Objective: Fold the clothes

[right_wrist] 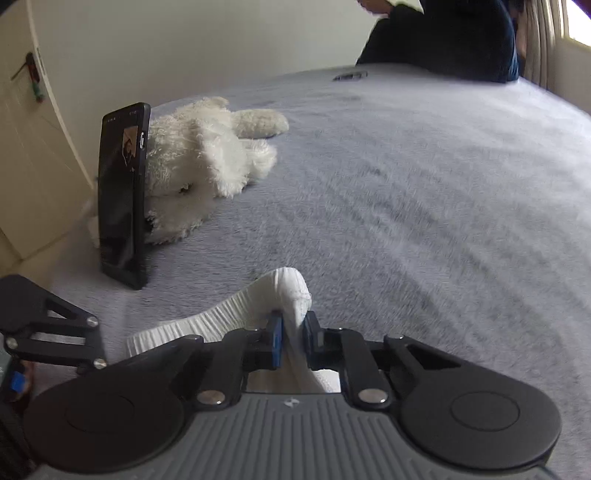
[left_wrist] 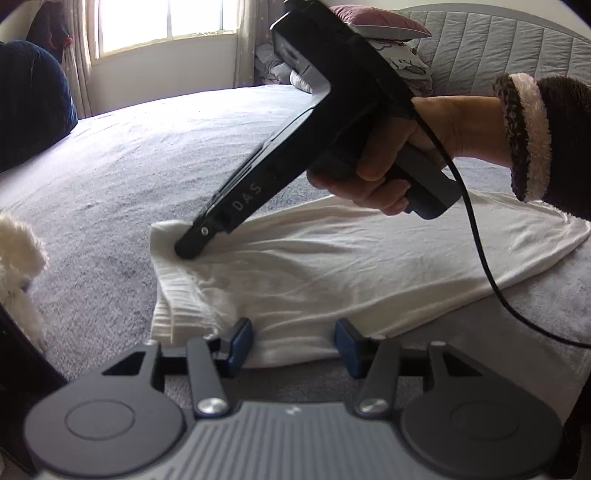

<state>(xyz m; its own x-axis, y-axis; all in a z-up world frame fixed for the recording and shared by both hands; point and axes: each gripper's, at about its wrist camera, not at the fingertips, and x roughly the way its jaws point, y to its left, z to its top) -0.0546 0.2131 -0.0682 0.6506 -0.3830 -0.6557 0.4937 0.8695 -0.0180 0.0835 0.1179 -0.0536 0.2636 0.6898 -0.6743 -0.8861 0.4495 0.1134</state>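
A white garment (left_wrist: 332, 258) lies partly folded on the grey-blue bed cover (left_wrist: 110, 166). Its ribbed edge (left_wrist: 173, 295) is at the left. In the left wrist view my left gripper (left_wrist: 295, 345) stands open at the garment's near edge, with the flat cloth lying between its blue pads (left_wrist: 240, 339) and no pinch showing. My right gripper (left_wrist: 184, 251), held by a hand in a dark fleece sleeve (left_wrist: 554, 147), reaches down onto the garment's far left corner. In the right wrist view that gripper (right_wrist: 293, 326) is shut on a bunched fold of the white ribbed cloth (right_wrist: 288, 291).
A white plush toy (right_wrist: 207, 166) lies on the bed with a black phone (right_wrist: 122, 192) standing against it near the bed's edge. A person in dark clothes (right_wrist: 443, 37) sits at the far side. Pillows (left_wrist: 376, 22) are stacked by the headboard. A black cable (left_wrist: 476, 236) hangs over the garment.
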